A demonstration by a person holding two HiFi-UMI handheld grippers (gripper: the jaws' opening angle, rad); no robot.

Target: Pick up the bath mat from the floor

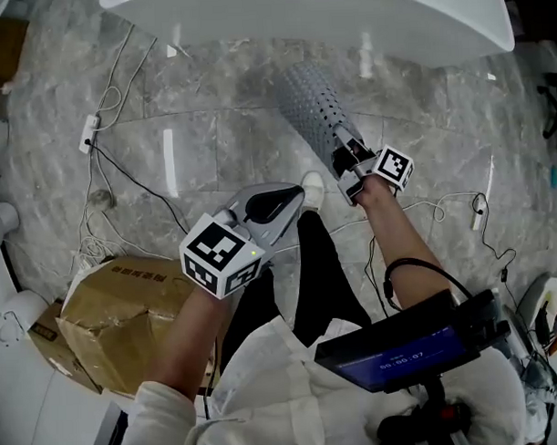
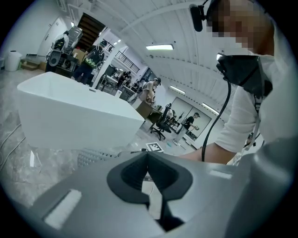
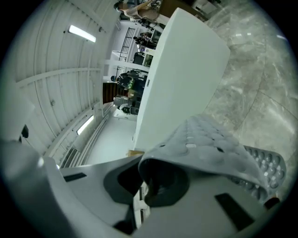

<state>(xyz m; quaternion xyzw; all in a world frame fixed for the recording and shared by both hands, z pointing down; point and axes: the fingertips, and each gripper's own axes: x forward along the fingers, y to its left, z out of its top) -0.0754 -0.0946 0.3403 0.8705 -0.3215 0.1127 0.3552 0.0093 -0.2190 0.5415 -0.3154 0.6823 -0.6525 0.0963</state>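
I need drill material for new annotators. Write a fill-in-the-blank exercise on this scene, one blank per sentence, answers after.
1. Of the left tool and the right tool, the one gripping the bath mat is the ____ one.
2. The left tool's jaws are together, with ____ between them.
3. In the head view, the cardboard box lies to the ____ of the left tool.
4. The bathtub beyond the bath mat is ____ in colour.
Missing words: right; nothing; left; white.
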